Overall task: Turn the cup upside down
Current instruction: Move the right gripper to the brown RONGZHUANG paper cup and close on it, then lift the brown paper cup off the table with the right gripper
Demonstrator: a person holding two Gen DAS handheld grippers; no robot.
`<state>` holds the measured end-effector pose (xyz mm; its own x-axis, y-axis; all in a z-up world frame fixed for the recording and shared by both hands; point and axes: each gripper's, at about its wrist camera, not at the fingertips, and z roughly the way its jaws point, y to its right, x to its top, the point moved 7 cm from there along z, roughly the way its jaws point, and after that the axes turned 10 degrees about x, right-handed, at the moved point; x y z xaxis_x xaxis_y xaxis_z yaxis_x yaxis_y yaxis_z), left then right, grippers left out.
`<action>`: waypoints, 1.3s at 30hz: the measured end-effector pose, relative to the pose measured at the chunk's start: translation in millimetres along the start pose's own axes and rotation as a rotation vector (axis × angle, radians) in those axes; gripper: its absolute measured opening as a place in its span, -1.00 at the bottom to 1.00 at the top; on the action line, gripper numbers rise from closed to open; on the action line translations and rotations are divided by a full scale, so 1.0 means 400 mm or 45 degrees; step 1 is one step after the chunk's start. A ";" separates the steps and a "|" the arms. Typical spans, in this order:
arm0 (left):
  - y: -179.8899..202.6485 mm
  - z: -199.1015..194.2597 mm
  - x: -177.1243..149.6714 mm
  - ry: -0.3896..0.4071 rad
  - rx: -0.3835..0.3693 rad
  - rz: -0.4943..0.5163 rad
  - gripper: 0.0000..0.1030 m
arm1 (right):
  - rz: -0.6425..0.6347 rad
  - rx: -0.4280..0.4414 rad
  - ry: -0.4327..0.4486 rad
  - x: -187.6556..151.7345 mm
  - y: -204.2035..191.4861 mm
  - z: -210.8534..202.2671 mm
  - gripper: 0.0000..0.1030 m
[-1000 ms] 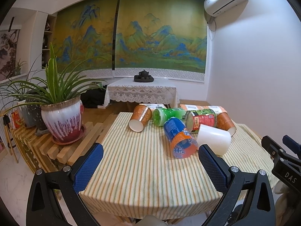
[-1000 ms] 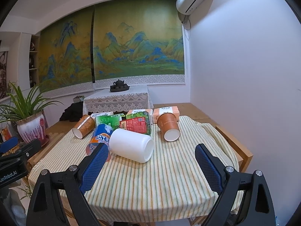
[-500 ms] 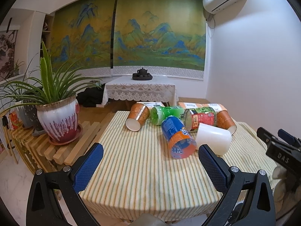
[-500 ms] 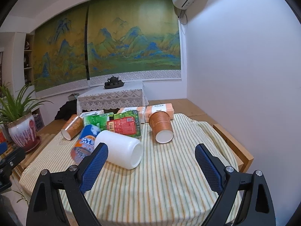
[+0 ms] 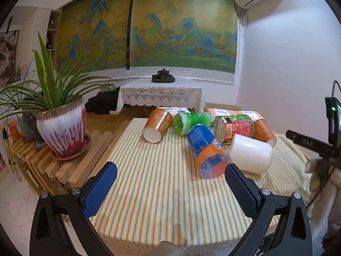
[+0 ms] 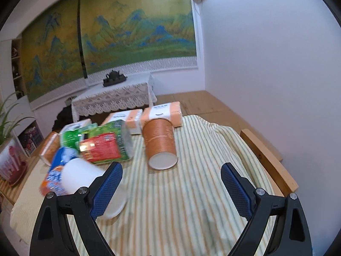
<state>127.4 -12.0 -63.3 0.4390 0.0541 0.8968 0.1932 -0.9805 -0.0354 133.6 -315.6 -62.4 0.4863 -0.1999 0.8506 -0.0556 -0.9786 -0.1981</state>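
Several cups lie on their sides on a striped tablecloth (image 5: 162,192). An orange paper cup (image 6: 160,143) lies mouth toward me, just ahead of my open, empty right gripper (image 6: 171,187). A white cup (image 6: 85,183) lies at that gripper's left finger; it also shows in the left wrist view (image 5: 251,153). A second orange paper cup (image 5: 157,123) lies at the far left. My left gripper (image 5: 170,189) is open and empty over the cloth's near part. The right gripper's body (image 5: 309,144) shows at the right edge.
A blue-orange can (image 5: 207,153), a green bottle (image 5: 192,122) and a red-green can (image 5: 234,128) lie among the cups. Tissue packs (image 6: 163,114) sit behind. A potted plant (image 5: 61,123) stands on a slatted bench at left. A wooden table edge (image 6: 270,160) is at right.
My right gripper has moved forward and down toward the orange paper cup, passing the white cup on its left. My left gripper has barely moved.
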 end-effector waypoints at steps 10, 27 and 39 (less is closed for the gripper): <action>-0.033 0.054 -0.015 -0.050 0.037 -0.006 0.99 | -0.056 0.016 -0.129 0.058 0.015 0.142 0.77; -0.073 0.091 -0.019 -0.075 0.082 -0.019 0.99 | -0.049 0.038 -0.406 0.053 0.017 0.342 0.77; -0.099 0.084 -0.021 -0.078 0.113 -0.034 0.99 | -0.025 0.049 -0.470 0.033 0.021 0.373 0.11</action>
<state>145.6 32.7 -84.2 0.4849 0.0939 0.8695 0.2812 -0.9582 -0.0534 269.5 -319.3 -125.6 0.7693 -0.1432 0.6226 -0.0138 -0.9780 -0.2079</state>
